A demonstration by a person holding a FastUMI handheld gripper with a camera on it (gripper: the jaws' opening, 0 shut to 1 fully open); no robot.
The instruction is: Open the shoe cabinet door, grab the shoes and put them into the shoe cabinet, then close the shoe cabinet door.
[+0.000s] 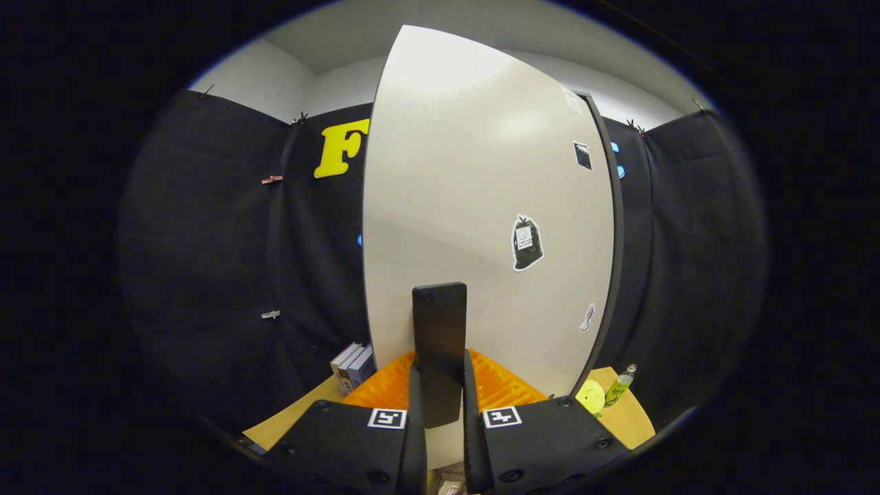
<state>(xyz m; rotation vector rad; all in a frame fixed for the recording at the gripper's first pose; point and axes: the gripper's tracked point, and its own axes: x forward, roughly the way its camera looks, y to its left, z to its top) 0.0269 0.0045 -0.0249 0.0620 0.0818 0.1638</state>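
The gripper (440,385) closes both fingers on the door handle (439,344) of the cabinet door (474,206). The handle looks stiff and smooth; the door probably swings lightly.

Pale cabinet door (474,206) upright; black handle (438,344) between tool (440,405) fingers.

My gripper (440,412) has two broad, blocky carriages side by side, matte and slab-like with rounded outer corners. Each carries a small square tag, a white field with a black blocky pattern, set at its inner upper corner. Round screw heads sit recessed in the faces, several near the lower and outer edges. From each carriage a narrow, gently curved finger (415,440) rises, thin in profile and standing edge-on.
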